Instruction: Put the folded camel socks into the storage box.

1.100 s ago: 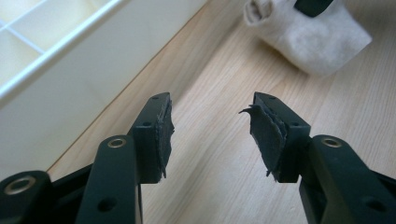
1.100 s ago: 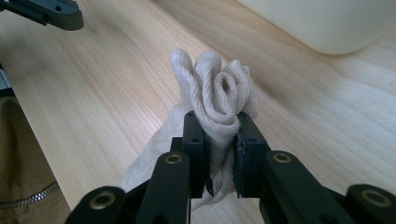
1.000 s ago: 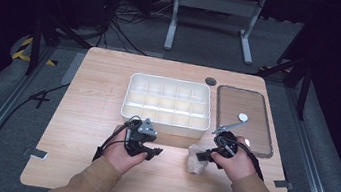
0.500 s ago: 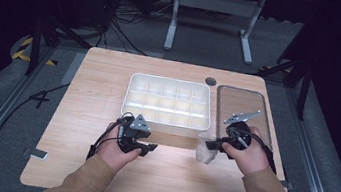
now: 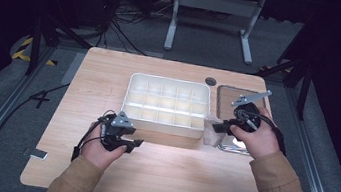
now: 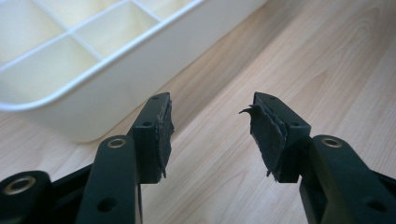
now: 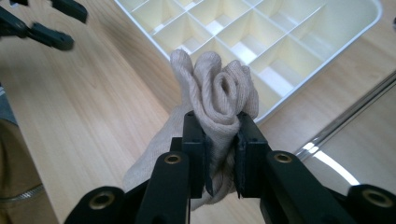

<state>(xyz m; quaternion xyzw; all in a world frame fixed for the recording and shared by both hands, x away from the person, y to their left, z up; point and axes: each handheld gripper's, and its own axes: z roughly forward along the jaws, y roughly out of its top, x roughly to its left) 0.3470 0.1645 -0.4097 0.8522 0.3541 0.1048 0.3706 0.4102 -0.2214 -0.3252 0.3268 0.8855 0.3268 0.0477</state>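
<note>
Pinching a rolled beige sock point(image 7: 215, 100) between its pads, the right hand-held gripper point(image 7: 221, 154) holds it above the desk point(image 5: 172, 177), just off the 4 o'clock corner of the white compartment tray point(image 5: 163, 125). At the tray's 7 o'clock, the left hand-held gripper point(image 5: 134, 142) has its jaws spread with nothing between them, close over the bare wood beside the tray's rounded corner

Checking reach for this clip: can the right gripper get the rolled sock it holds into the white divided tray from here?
Probably yes. The right gripper is clamped on the rolled beige sock right at the white divided tray, whose near compartments look empty. The left gripper sits off to the side.
</note>
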